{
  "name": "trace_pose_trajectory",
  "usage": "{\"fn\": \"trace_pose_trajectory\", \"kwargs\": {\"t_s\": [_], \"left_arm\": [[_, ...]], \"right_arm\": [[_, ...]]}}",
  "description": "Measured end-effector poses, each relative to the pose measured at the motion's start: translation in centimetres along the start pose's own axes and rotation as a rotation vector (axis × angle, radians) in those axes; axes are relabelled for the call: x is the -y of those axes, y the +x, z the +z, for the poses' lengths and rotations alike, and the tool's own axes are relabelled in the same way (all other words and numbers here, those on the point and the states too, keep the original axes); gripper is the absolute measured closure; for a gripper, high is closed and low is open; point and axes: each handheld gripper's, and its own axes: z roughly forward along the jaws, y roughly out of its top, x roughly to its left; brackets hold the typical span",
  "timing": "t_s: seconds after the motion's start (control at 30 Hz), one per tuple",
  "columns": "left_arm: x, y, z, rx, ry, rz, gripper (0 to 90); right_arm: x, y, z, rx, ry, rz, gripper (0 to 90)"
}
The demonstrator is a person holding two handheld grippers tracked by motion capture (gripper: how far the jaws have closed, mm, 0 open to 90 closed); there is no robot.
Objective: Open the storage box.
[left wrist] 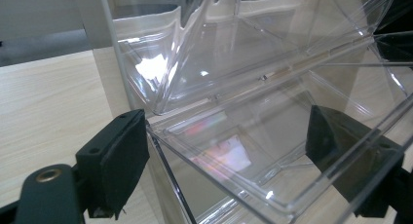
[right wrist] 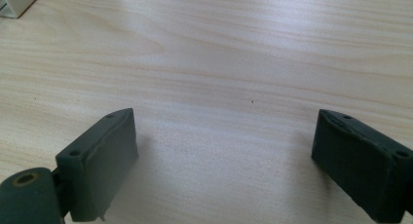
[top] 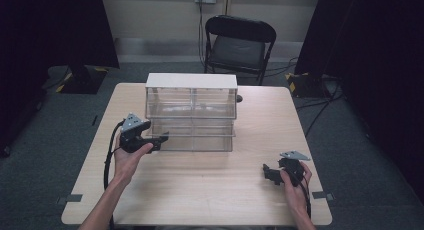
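Note:
A clear plastic drawer cabinet point(top: 191, 110) with a white top stands at the middle of the wooden table point(top: 210, 195). Its bottom drawer point(top: 197, 139) is slid out toward me. My left gripper point(top: 162, 138) is at that drawer's front left corner, open. In the left gripper view the left gripper point(left wrist: 224, 131) has its jaws wide apart across the clear drawer point(left wrist: 234, 156), one pad outside the left wall and the other seen through the plastic. My right gripper point(top: 267, 171) rests low at the table's front right, open. In the right gripper view the right gripper point(right wrist: 224, 131) is over bare wood.
A black folding chair point(top: 239, 40) stands behind the table's far edge. A small dark object point(top: 239, 98) peeks out behind the cabinet's right end. Black curtains hang at both sides. The cabinet's white corner point(right wrist: 17, 1) sits at the top left of the right gripper view.

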Motion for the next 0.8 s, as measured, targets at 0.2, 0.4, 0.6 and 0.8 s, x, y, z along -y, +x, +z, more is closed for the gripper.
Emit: {"fn": "trace_pose_trajectory", "kwargs": {"t_s": [0.2,0.4,0.6,0.8], "left_arm": [[-0.01,-0.03,0.03,0.004,-0.005,-0.001,15.5],[-0.12,-0.11,-0.07,0.006,-0.009,0.005,15.6],[-0.39,-0.13,-0.2,0.004,-0.008,0.005,15.5],[-0.79,-0.28,-0.27,0.005,-0.002,0.022,15.4]], "right_arm": [[0.0,-0.01,-0.01,-0.002,0.0,-0.001,8.7],[0.0,0.0,0.0,0.0,0.0,0.0,8.7],[0.0,0.0,0.0,0.0,0.0,0.0,8.7],[0.0,0.0,0.0,-0.001,0.0,0.0,8.7]]}}
